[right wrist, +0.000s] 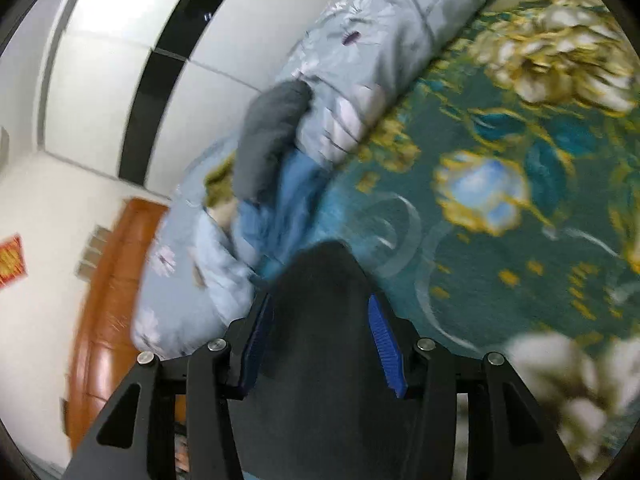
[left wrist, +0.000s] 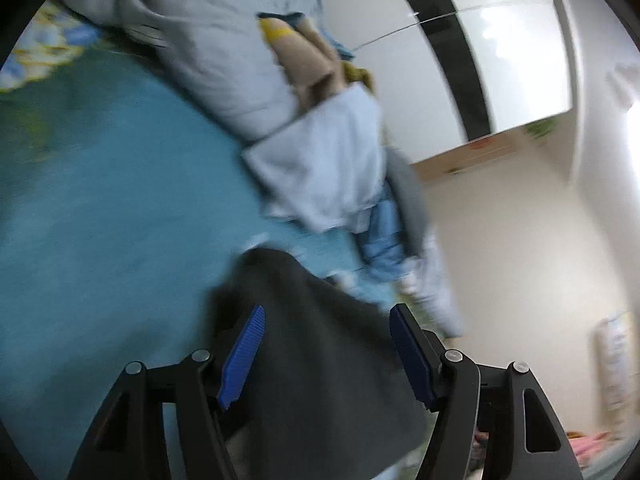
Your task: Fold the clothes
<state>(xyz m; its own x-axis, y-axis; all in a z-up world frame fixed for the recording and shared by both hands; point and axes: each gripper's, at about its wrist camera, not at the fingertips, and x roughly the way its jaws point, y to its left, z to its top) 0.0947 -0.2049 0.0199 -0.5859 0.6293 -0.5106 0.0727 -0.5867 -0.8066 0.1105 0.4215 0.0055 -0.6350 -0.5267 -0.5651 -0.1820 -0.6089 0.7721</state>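
**Dark garment between both tongs over the floral bed**

The left tongs (left wrist: 326, 350) are spread wide, with a dark charcoal cloth garment (left wrist: 320, 344) lying between the ribbed blue pads (left wrist: 244, 354) and draping over the teal bedspread (left wrist: 112, 208). Whether the pads touch the cloth is unclear through the blur.

The right tongs (right wrist: 320, 340) are also spread, and the same dark garment (right wrist: 320, 320) fills the gap between their blue pads (right wrist: 386, 344); a firm pinch cannot be told.

Beyond the garment, against the pale blue-grey floral quilt (right wrist: 372, 40), lie a folded white cloth (left wrist: 324, 168), a blue denim piece (right wrist: 280, 200) and a grey rolled garment (right wrist: 272, 136). A brown wooden door (right wrist: 108, 300) stands left of the quilt.
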